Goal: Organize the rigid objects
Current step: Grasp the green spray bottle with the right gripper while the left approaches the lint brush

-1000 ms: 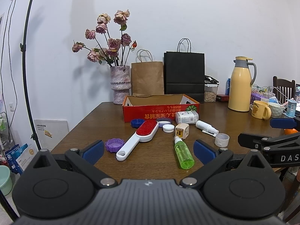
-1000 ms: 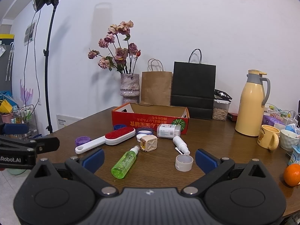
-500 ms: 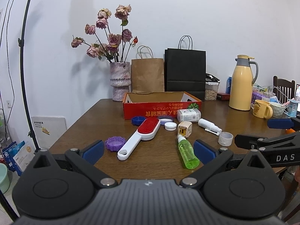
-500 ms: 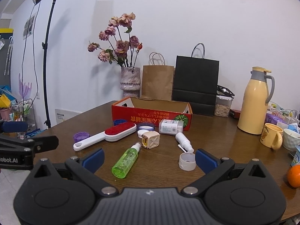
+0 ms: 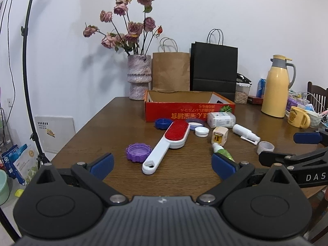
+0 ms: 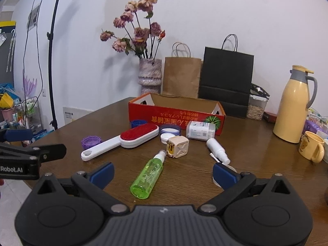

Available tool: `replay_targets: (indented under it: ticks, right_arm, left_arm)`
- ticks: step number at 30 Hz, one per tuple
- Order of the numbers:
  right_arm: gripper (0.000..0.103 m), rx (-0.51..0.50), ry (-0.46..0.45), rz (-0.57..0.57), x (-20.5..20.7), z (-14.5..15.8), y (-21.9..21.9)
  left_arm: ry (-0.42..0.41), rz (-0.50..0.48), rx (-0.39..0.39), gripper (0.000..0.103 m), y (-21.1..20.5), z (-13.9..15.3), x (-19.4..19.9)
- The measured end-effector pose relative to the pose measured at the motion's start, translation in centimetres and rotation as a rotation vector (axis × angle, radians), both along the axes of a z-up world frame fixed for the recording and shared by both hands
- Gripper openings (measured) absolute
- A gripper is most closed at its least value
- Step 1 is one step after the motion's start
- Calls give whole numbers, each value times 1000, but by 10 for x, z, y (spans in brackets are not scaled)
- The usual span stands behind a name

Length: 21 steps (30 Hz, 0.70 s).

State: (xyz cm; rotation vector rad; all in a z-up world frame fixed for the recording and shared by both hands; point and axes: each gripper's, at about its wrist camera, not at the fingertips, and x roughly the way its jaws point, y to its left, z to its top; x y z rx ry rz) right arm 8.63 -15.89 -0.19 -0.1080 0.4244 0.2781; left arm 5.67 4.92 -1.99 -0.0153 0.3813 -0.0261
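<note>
Hovering low over the near edge of the table [image 5: 86, 127], both grippers are sitting wide open and holding nothing. The left gripper [image 5: 163, 164] is spreading its blue fingers [image 5: 102, 163] either side of the white-handled red lint brush [image 5: 167, 143], which is lying just ahead, between the fingers but not touching them. A purple cap [image 5: 137, 152] is resting just left of the brush handle. The right gripper [image 6: 163, 171] is spreading its fingers [image 6: 223, 174] around the green spray bottle [image 6: 148, 175], lying on its side between them, nozzle pointing away. Its right finger is partly hiding a white cup [image 5: 265, 146]. Just beyond the nozzle a beige charger cube [image 6: 178, 146] is sitting, with a white spray bottle [image 6: 217, 150] to the right of it. Further ahead of both grippers, a white cap [image 5: 202, 131], blue cap [image 5: 163, 123], a blue-rimmed lid [image 6: 170, 129] and a white pill bottle [image 6: 201, 130] are lying just in front of the open red box [image 6: 176, 117]. A vase [image 5: 139, 76], paper bags [image 5: 171, 70] and a yellow thermos [image 5: 275, 87] are standing well beyond.
</note>
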Motion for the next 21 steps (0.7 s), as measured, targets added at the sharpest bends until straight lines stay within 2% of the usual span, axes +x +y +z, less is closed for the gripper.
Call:
replay_targets:
  ticks: [15, 19, 21]
  right_arm:
    - [89, -33, 130, 37, 61, -27, 30]
    - [89, -42, 161, 39, 74, -36, 35]
    - [83, -47, 176, 38, 80, -40, 37]
  left_arm:
    - [63, 20, -13, 103, 21, -17, 40]
    - [82, 23, -14, 103, 24, -21, 50]
    - [92, 26, -11, 103, 25, -22, 55]
